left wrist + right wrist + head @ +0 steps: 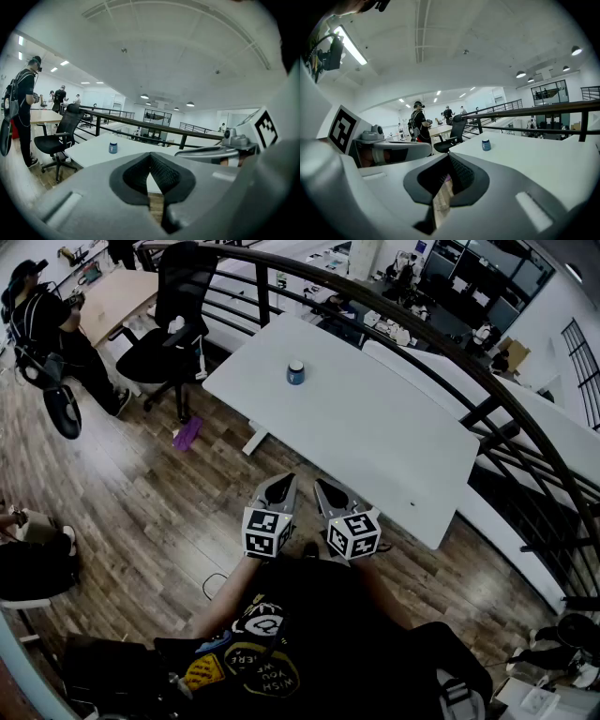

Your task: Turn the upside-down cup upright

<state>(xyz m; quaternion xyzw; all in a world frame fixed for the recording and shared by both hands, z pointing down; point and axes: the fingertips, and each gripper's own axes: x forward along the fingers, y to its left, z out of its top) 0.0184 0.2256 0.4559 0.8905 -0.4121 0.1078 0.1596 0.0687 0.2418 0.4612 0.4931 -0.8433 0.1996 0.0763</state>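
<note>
A small blue cup (295, 372) with a white band stands on the white table (375, 437), toward its far left part. It also shows as the cup (113, 148) in the left gripper view and the cup (486, 145) in the right gripper view. My left gripper (282, 486) and right gripper (327, 488) hang side by side in front of the table's near edge, well short of the cup. Both are shut with nothing between the jaws. In its own view the left gripper (150, 157) is closed, and so is the right gripper (449, 160).
A black office chair (167, 329) stands left of the table. A dark railing (487, 381) curves behind it. A person (52, 329) stands at the far left by a wooden desk (117, 296). A purple object (187, 434) lies on the wood floor.
</note>
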